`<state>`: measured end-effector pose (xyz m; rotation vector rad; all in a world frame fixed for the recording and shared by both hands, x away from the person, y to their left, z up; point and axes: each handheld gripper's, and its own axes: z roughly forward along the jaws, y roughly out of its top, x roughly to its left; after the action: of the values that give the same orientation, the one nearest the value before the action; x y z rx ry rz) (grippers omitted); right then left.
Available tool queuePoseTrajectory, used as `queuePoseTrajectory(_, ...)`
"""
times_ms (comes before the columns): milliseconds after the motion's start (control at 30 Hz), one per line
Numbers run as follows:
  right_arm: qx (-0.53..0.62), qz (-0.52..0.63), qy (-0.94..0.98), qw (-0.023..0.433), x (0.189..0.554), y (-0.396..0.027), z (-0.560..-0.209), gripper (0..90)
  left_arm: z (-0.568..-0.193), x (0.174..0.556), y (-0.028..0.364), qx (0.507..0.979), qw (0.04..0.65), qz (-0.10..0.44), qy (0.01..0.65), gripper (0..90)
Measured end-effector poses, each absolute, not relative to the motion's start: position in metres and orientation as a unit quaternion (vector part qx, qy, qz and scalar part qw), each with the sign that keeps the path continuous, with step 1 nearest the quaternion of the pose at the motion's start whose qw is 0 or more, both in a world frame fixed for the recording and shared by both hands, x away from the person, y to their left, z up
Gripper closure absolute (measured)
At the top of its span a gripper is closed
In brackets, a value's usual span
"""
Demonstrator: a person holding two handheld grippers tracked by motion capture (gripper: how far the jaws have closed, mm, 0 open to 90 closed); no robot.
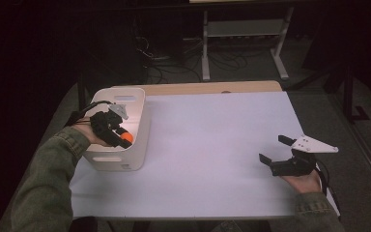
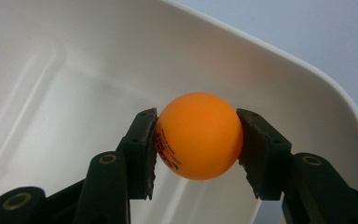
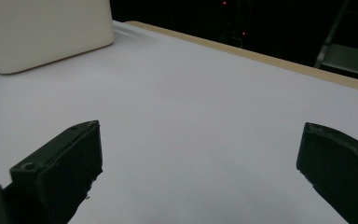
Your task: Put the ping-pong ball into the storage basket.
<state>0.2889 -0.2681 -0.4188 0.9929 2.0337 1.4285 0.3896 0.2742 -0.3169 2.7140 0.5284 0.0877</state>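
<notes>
An orange ball (image 2: pixel 199 135) with dark print on it sits clamped between the pads of my left gripper (image 2: pixel 196 144). In the high view the left gripper (image 1: pixel 124 137) holds that orange ball (image 1: pixel 127 137) over the inside of a white tub (image 1: pixel 140 130) at the table's left. The tub's pale inner wall (image 2: pixel 65 93) lies behind the ball in the left gripper view. At the table's right my right gripper (image 1: pixel 272 149) stands open, low over the bare white surface, with nothing between its wide-set jaws (image 3: pixel 200 172).
The white tabletop (image 1: pixel 212 145) stretches between the tub and the right gripper. The tub's outer side (image 3: pixel 42 32) shows at the upper left of the right gripper view. A wooden strip edges the far side (image 1: pixel 207 88); beyond it stand a metal frame and cables on a dark floor.
</notes>
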Motion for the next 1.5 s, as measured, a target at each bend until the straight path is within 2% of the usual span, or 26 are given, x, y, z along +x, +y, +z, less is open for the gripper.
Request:
queuePoseTrajectory(333,0.361,0.519,0.740,0.230,0.289,-0.268,-0.419,0.0,-0.320,0.391,0.271,0.966,0.178,0.030,0.186,49.3)
queuePoseTrajectory(533,0.361,0.518,0.741,0.229,0.289,-0.268,-0.419,0.0,-0.317,0.389,0.271,0.965,0.177,0.035,0.189,39.6)
queuePoseTrajectory(767,0.362,0.518,0.740,0.231,0.289,-0.269,-0.419,0.0,-0.309,0.387,0.268,0.968,0.162,0.054,0.186,16.7)
queuePoseTrajectory(1500,0.363,0.520,0.737,0.234,0.287,-0.269,-0.418,0.0,-0.285,0.380,0.277,0.963,0.180,0.067,0.188,3.0)
